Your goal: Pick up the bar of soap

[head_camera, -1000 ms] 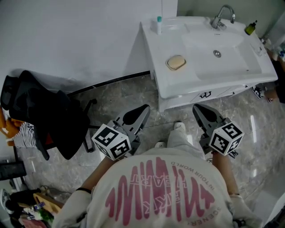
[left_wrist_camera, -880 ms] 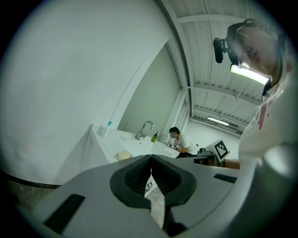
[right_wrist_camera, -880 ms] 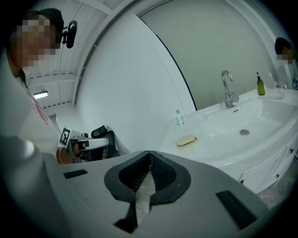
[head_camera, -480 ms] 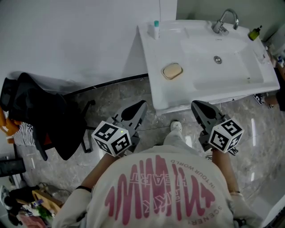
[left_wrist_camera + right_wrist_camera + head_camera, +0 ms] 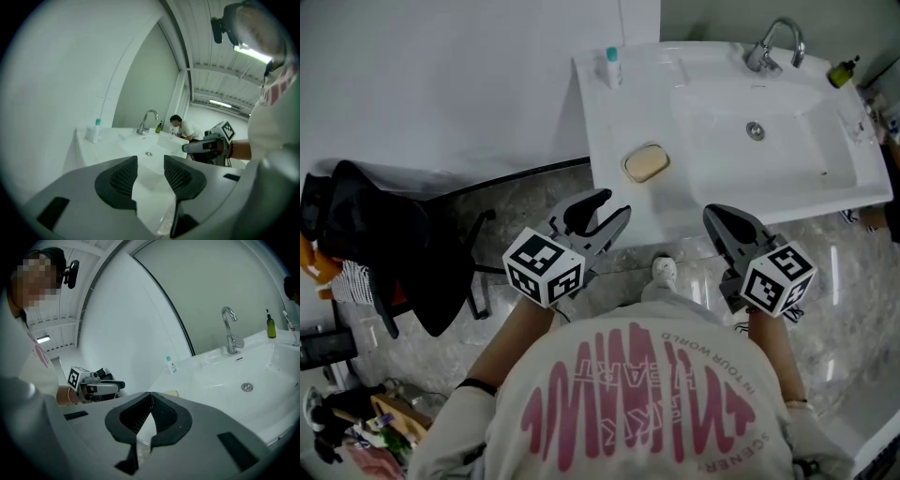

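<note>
Left gripper (image 5: 150, 163) jaws opening, nothing between them; white sink (image 5: 117, 138) ahead

**Operator:** Which text is legible?

**Technician:** Only the print on the shirt (image 5: 647, 394), behind the left fingers (image 5: 581, 210) and the right fingers (image 5: 729, 228). It appears upside down and reads "HEART", "INTOUR WORLD" and a partial "SCENER".

**Operator:** Any other label?

**Technician:** The bottle (image 5: 611, 66) on the counter (image 5: 614, 117), beyond the left fingers, has a label too small to read.
</note>
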The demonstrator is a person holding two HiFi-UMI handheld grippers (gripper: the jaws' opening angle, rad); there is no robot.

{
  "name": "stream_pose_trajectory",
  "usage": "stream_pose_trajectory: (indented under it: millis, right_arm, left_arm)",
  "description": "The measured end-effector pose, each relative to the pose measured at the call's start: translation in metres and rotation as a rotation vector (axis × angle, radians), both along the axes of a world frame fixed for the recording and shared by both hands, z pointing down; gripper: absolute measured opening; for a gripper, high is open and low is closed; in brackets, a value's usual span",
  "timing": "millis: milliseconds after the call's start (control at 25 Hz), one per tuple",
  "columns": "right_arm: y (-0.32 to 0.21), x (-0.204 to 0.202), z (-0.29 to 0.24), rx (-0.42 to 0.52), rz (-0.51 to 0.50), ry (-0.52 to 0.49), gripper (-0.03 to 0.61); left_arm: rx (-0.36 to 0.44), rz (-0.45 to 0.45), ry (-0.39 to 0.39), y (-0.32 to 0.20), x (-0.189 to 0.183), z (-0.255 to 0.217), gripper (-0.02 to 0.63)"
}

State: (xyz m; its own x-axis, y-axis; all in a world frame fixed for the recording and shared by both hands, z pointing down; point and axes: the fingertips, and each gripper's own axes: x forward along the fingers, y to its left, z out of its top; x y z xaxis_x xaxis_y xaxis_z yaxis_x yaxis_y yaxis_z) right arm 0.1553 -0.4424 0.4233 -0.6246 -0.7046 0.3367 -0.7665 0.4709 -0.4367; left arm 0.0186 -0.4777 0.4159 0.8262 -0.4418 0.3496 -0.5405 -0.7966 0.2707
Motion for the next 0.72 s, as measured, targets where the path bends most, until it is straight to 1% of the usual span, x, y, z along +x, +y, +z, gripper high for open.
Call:
stream_pose_trajectory:
  millis: [80,160,200,240,320,360,400,440,480,600,720]
  right_arm:
    - [-0.006,0.012,0.002,-0.008,0.006,-0.005,0.009]
    - [-0.012,0.022,0.004,-0.015,0.009,-0.008,0.009]
    - [-0.014,0.028,0.006,-0.022,0.012,-0.008,0.011]
    - [-0.016,0.033,0.008,-0.028,0.014,-0.009,0.011]
    - [-0.021,0.044,0.013,-0.034,0.014,-0.018,0.011]
    - [-0.023,0.049,0.015,-0.038,0.015,-0.022,0.011]
    - [-0.025,0.054,0.016,-0.042,0.016,-0.024,0.011]
    - [-0.027,0.059,0.018,-0.046,0.018,-0.025,0.009]
    - [-0.03,0.064,0.019,-0.049,0.02,-0.027,0.011]
    - [-0.037,0.078,0.024,-0.06,0.027,-0.038,0.011]
    - [-0.045,0.088,0.027,-0.065,0.027,-0.044,0.011]
  left_arm:
    - [0.006,0.045,-0.081,-0.016,0.015,0.009,0.183]
    - [0.007,0.113,-0.185,-0.032,0.032,0.022,0.215]
    - [0.011,0.158,-0.256,-0.039,0.041,0.031,0.244]
    - [0.022,0.204,-0.339,-0.045,0.049,0.041,0.255]
    - [0.061,0.274,-0.515,-0.06,0.059,0.065,0.255]
    - [0.076,0.299,-0.589,-0.067,0.062,0.077,0.255]
    - [0.081,0.317,-0.646,-0.073,0.065,0.087,0.255]
    - [0.076,0.327,-0.684,-0.078,0.067,0.096,0.255]
    - [0.061,0.331,-0.705,-0.082,0.069,0.103,0.255]
    - [0.007,0.328,-0.721,-0.088,0.073,0.116,0.255]
    - [-0.009,0.335,-0.748,-0.092,0.076,0.123,0.255]
